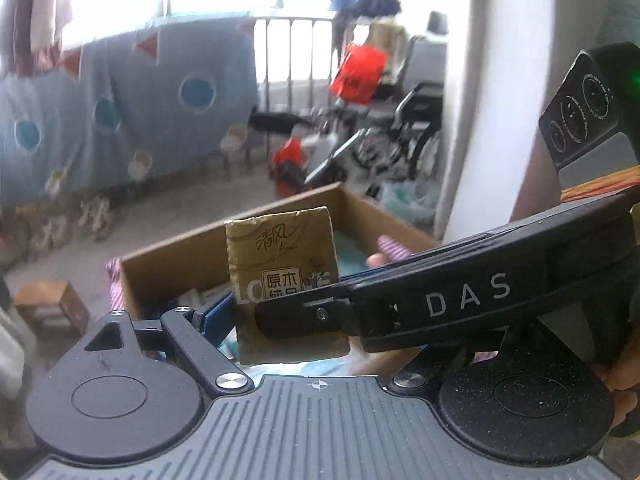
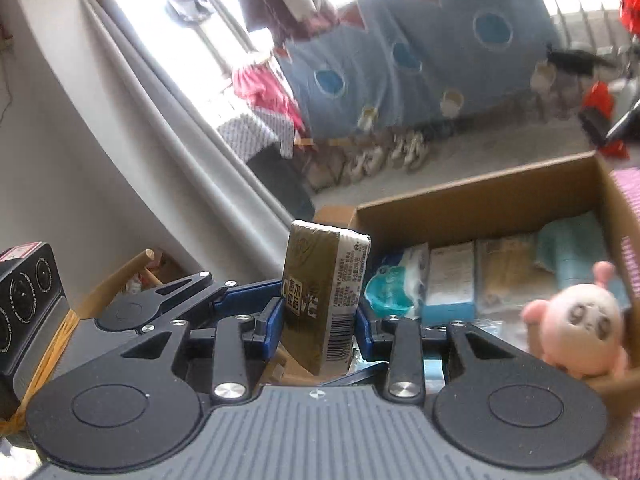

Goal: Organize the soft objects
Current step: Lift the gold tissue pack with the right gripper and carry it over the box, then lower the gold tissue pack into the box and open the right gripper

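A gold tissue pack [image 2: 324, 296] stands upright between the blue pads of my right gripper [image 2: 318, 322], which is shut on it, just left of a cardboard box [image 2: 480, 196]. In the left wrist view the same pack [image 1: 282, 256] shows in front of the box [image 1: 172, 252], with the right gripper's black arm [image 1: 460, 300] crossing it. My left gripper's [image 1: 224, 312] left finger [image 1: 192, 332] shows beside the pack; its right finger is hidden. The box holds several tissue packs [image 2: 452, 280] and a pink plush toy [image 2: 576, 324] at its near right wall.
A blue patterned blanket [image 1: 120, 108] hangs over a railing at the back. A wheelchair [image 1: 404, 128] and red bags [image 1: 356, 72] stand behind the box. A pink striped cloth [image 2: 632, 216] lies under the box. A small wooden stool [image 1: 52, 304] stands at left.
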Demonstrator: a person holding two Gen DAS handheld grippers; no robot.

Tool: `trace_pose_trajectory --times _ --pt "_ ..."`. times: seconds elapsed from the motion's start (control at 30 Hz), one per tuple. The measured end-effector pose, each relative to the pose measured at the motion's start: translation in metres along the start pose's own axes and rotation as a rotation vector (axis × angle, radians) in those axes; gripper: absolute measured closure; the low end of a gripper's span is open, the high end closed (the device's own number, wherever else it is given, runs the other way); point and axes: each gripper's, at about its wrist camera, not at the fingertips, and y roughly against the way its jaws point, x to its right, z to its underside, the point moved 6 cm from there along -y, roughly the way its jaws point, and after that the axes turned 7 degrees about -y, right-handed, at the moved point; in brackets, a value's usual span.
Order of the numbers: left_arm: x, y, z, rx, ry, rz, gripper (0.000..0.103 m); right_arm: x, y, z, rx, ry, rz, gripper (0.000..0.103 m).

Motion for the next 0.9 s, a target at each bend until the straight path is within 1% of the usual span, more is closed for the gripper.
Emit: trace_pose_trajectory --times 0.07,0.17,0.27,0.3,0.43,0.6,0.63,0.67,0.7,0.77,0.87,0.9 --pt "-0.020 -0.020 -0.002 -0.056 0.025 0.006 0.017 0.009 -0.024 -0.009 -0.063 -0.029 -0.003 0.063" --pt "-0.045 -0.051 0.004 -0.160 0.078 0.027 0.017 0.030 -0.068 -0.017 -0.190 -0.086 -0.001 0.063" --pt "-0.065 -0.081 0.019 -0.267 0.123 0.043 0.017 0.050 -0.103 -0.013 -0.308 -0.150 0.006 0.063" --pt "-0.071 -0.084 0.028 -0.296 0.135 0.046 0.017 0.057 -0.117 -0.010 -0.362 -0.167 0.009 0.063" --pt "-0.076 -0.110 0.057 -0.431 0.155 0.062 0.017 0.080 -0.148 0.007 -0.512 -0.227 0.023 0.063" --pt "-0.076 -0.126 0.079 -0.547 0.137 0.105 0.017 0.094 -0.168 0.029 -0.666 -0.270 0.048 0.061" --pt "-0.076 -0.128 0.081 -0.568 0.135 0.114 0.015 0.096 -0.171 0.033 -0.699 -0.280 0.063 0.058" --pt "-0.075 -0.129 0.084 -0.584 0.126 0.123 0.015 0.098 -0.173 0.036 -0.721 -0.284 0.079 0.052" --pt "-0.075 -0.130 0.084 -0.594 0.113 0.131 0.015 0.098 -0.175 0.037 -0.731 -0.276 0.094 0.049" --pt "-0.075 -0.130 0.084 -0.610 0.100 0.132 0.013 0.099 -0.176 0.039 -0.746 -0.257 0.120 0.039" --pt "-0.074 -0.128 0.084 -0.618 0.109 0.141 0.010 0.102 -0.174 0.038 -0.737 -0.257 0.142 0.035" --pt "-0.075 -0.127 0.083 -0.615 0.113 0.139 0.009 0.104 -0.172 0.038 -0.729 -0.264 0.145 0.034"
